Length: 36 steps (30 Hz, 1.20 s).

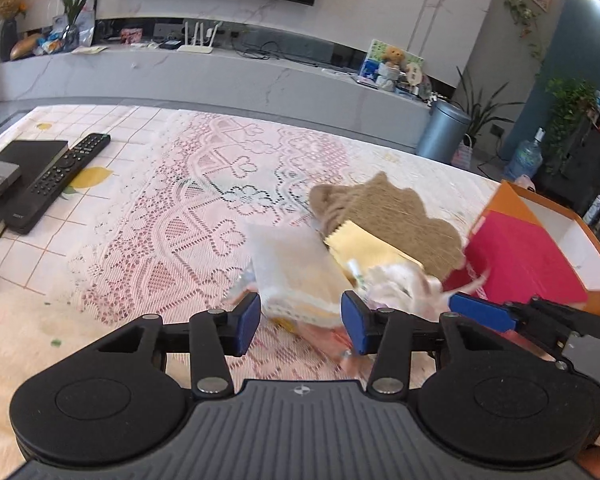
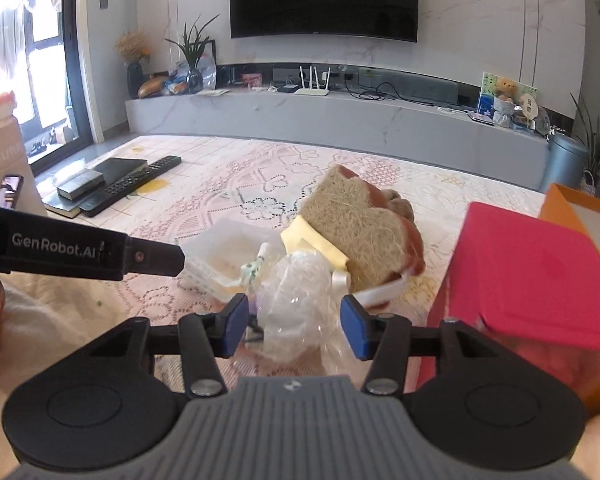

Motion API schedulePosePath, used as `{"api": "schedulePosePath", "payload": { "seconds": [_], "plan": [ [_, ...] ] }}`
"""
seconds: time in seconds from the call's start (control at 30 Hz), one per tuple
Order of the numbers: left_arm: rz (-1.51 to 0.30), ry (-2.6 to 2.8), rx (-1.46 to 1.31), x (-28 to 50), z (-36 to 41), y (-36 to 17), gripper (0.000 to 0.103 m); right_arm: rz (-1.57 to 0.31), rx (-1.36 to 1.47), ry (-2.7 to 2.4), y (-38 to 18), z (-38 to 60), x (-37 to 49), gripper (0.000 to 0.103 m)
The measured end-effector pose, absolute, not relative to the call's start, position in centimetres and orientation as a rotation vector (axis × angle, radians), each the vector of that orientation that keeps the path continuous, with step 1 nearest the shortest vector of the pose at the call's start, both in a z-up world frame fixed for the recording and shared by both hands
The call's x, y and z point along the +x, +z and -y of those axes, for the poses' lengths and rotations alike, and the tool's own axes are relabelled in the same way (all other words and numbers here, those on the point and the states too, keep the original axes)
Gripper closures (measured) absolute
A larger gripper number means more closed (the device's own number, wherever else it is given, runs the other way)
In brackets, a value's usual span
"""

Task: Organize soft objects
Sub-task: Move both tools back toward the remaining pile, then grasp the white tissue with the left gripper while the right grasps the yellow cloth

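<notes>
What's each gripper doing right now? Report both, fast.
Left gripper: jaws apart around a white packet; grip cannot be told.
Right gripper: jaws apart around a clear plastic bag; grip cannot be told.

- A wrapped pack point(image 1: 296, 272) is located on the table cover point(image 1: 160, 216) directly ahead of the left gripper point(image 1: 300, 324).
- A fibrous pad point(image 1: 404, 216) lies beyond it, to the right.
- A box point(image 1: 540, 248) stands at far right.
- A remote point(image 1: 60, 178) lies far left, well apart.
- A plastic bundle point(image 2: 296, 304) sits between the right gripper point(image 2: 294, 326) fingers.
</notes>
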<state>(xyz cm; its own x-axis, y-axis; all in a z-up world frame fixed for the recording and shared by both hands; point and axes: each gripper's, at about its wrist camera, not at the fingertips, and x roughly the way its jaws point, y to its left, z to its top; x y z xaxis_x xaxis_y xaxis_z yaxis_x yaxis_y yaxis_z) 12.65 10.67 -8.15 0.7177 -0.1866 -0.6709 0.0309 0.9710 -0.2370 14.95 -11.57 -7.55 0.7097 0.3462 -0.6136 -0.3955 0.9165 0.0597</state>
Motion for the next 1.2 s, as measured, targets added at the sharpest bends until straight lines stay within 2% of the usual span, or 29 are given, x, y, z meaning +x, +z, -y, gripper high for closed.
{"api": "schedulePosePath", "payload": {
  "seconds": [0.13, 0.3, 0.33, 0.37, 0.53, 0.73, 0.83, 1.0, 1.1, 1.2],
  "plan": [
    [-0.784, -0.114, -0.262, 14.6, -11.0, -9.2, 0.041, -0.674, -0.064, 0.403, -8.0, 11.3, 16.3, 0.052],
    [-0.831, -0.097, -0.279, 16.8, -11.1, -10.8, 0.040, -0.696, -0.064, 0.423, -8.4, 11.1, 17.0, 0.052],
    [-0.844, -0.100, -0.267, 17.2, -10.9, -11.1, 0.044, -0.700, -0.062, 0.424, -8.5, 11.0, 17.0, 0.052],
    [-0.843, -0.100, -0.248, 17.3, -10.6, -11.2, 0.060, -0.701, -0.060, 0.424, -8.5, 11.0, 17.0, 0.052],
    [-0.815, -0.087, -0.221, 16.6, -10.4, -11.2, 0.100, -0.664, -0.040, 0.425, -7.1, 11.4, 16.9, 0.052],
    [-0.657, -0.078, -0.250, 14.6, -11.0, -9.3, 0.101, -0.623, -0.157, 0.435, -5.5, 9.6, 19.0, 0.053],
    [-0.664, -0.076, -0.250, 14.7, -11.1, -9.3, 0.101, -0.655, -0.262, 0.439, -6.0, 7.5, 20.9, 0.059],
    [-0.679, -0.061, -0.294, 15.0, -11.9, -9.7, 0.101, -0.678, -0.487, 0.448, -8.0, 4.4, 22.4, 0.061],
    [-0.677, -0.065, -0.295, 14.9, -11.9, -9.9, 0.101, -0.698, -0.567, 0.433, -9.2, 3.6, 22.5, 0.070],
    [-0.677, -0.070, -0.300, 14.8, -12.0, -9.9, 0.101, -0.695, -0.625, 0.432, -9.9, 2.9, 22.1, 0.072]
  ]
}}
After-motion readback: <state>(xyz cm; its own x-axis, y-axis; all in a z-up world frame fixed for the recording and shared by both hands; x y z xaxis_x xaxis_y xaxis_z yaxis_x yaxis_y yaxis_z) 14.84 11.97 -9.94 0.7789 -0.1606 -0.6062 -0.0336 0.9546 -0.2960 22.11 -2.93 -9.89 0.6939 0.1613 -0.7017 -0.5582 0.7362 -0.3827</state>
